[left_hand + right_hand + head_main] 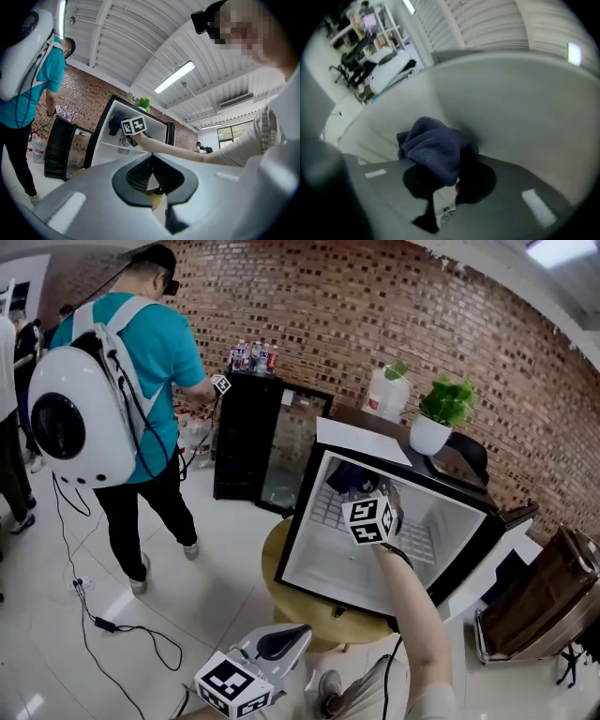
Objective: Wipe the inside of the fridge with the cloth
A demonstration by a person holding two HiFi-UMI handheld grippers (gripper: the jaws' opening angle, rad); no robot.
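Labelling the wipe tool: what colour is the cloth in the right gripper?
The cloth is dark navy blue, seen best in the right gripper view.

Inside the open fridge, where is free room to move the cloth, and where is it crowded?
Free: the bottom of the fridge, below the wire shelf, and the stretch along its right wall. Crowded: the upper left corner, above the shelf, where the right gripper holds the cloth.
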